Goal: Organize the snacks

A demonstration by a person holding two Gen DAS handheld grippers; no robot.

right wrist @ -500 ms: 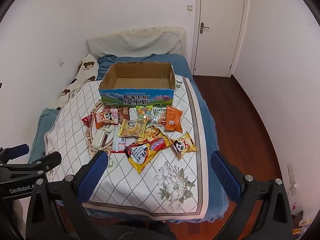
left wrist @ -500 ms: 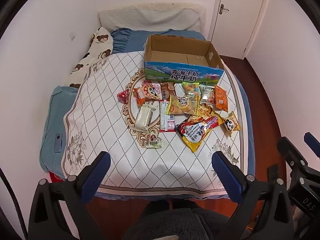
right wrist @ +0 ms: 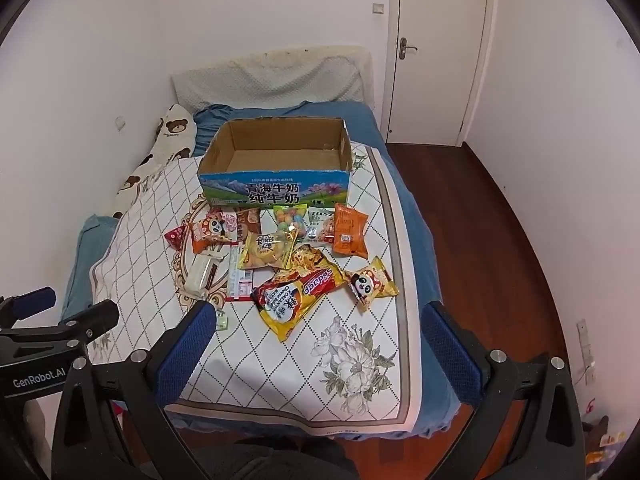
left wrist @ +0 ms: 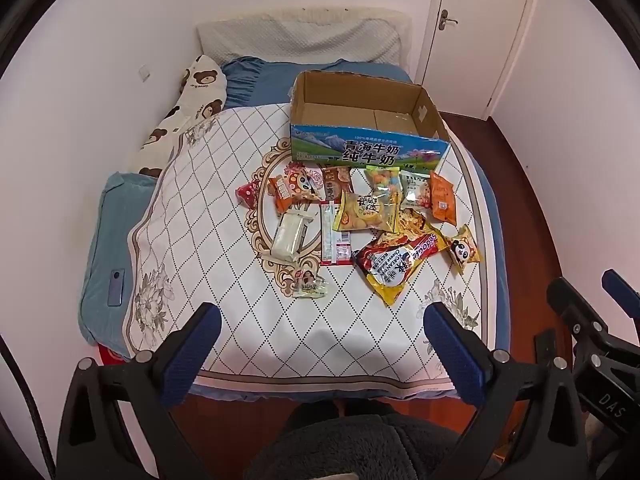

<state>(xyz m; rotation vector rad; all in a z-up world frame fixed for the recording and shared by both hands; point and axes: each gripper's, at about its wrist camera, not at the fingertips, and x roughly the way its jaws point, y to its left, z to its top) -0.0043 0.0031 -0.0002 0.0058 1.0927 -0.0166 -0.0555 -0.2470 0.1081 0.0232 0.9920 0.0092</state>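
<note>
Several snack packets lie in a loose pile (left wrist: 360, 216) on a white quilted mat (left wrist: 208, 216) on the bed, also in the right wrist view (right wrist: 288, 252). A big yellow and red noodle bag (left wrist: 394, 262) (right wrist: 298, 294) lies nearest. An open cardboard milk box (left wrist: 366, 120) (right wrist: 276, 160) stands empty just behind the pile. My left gripper (left wrist: 320, 324) is open and empty, above the bed's near edge. My right gripper (right wrist: 316, 324) is open and empty, also short of the snacks.
A bear-print pillow (left wrist: 180, 116) lies along the left wall. A phone (left wrist: 117, 287) lies on the blue bedding at the left. A white door (right wrist: 436, 52) and wooden floor (right wrist: 500, 240) are on the right. A headboard cushion (left wrist: 300, 36) is at the back.
Both views have shifted slightly closer to the bed. The snacks and box have not moved. Both grippers stay open.
</note>
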